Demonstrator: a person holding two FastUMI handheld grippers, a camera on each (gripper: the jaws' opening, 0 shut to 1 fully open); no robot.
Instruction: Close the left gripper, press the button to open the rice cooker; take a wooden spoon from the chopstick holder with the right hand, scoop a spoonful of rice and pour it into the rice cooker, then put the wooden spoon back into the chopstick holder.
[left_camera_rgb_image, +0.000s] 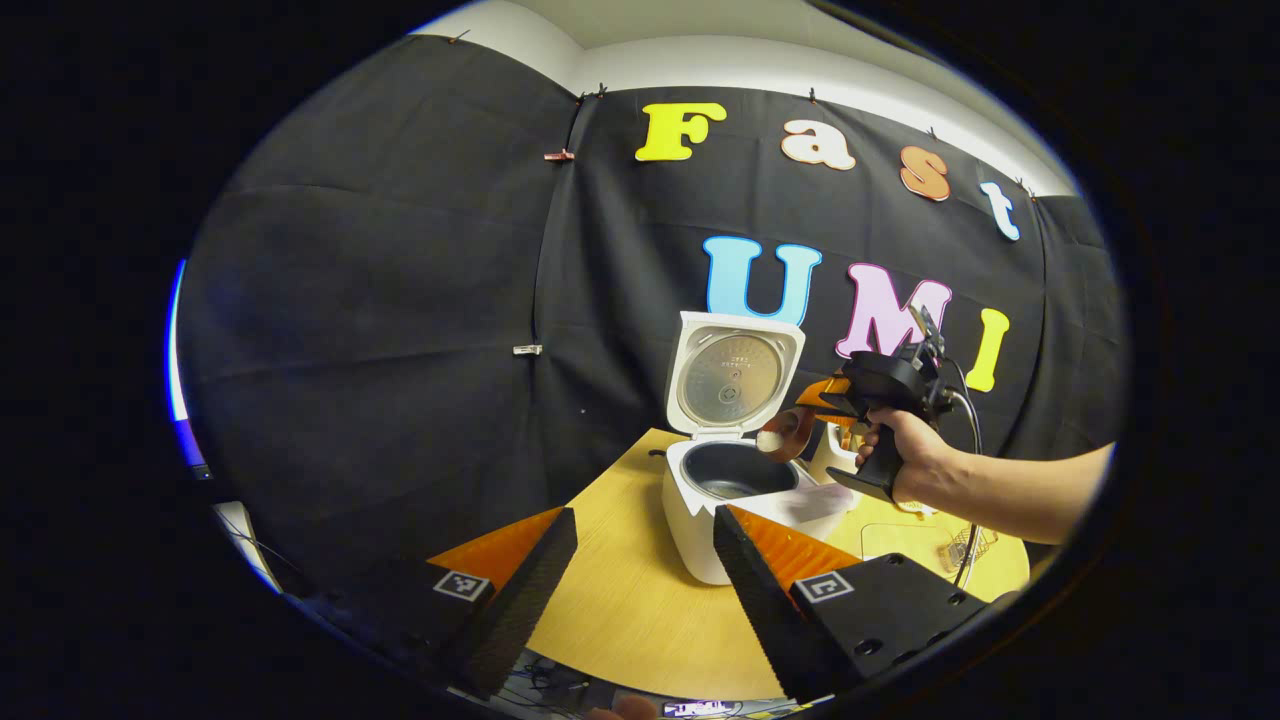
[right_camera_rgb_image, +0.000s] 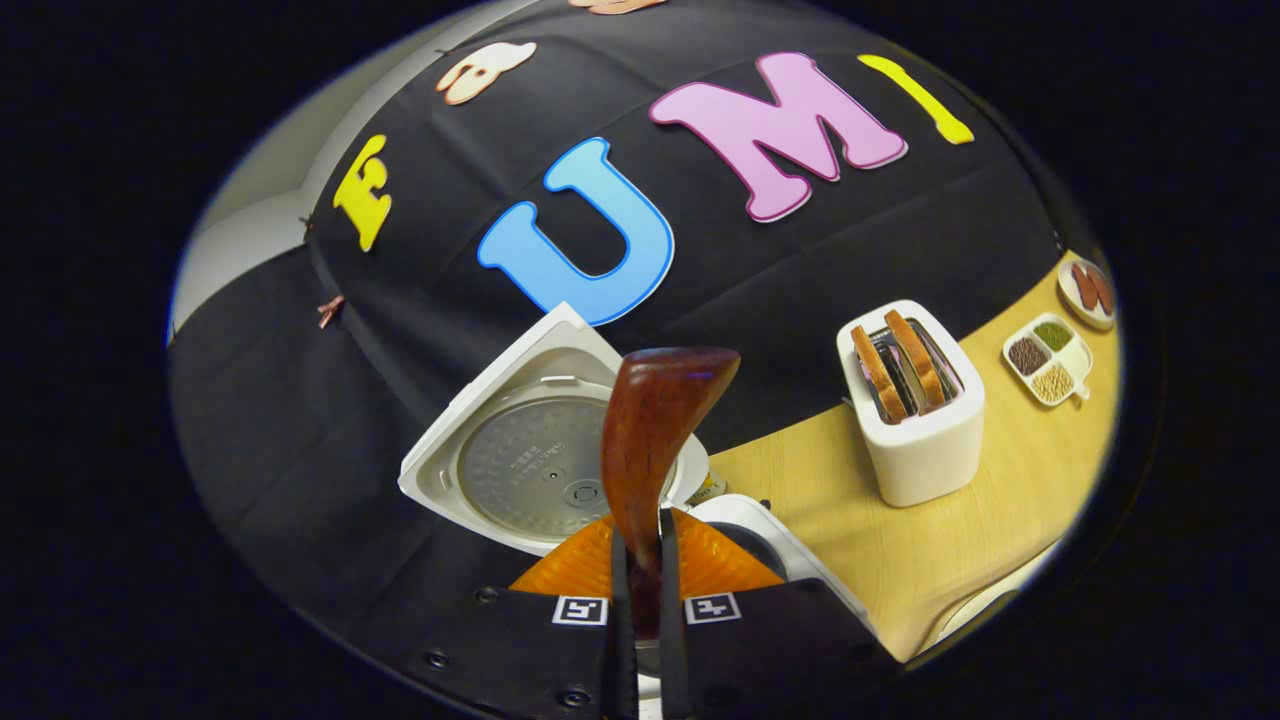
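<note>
One wooden spoon (right_camera_rgb_image: 655, 440) upright in right gripper (right_camera_rgb_image: 640, 590).

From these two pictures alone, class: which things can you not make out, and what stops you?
- Rice on the wooden spoon: right gripper view shows its back.
- Contents of the rice cooker pot: left gripper view, too dark.
- Chopstick holder: left gripper view, behind the right gripper.
- Grains in the divided dish: right gripper view, too small.
</note>
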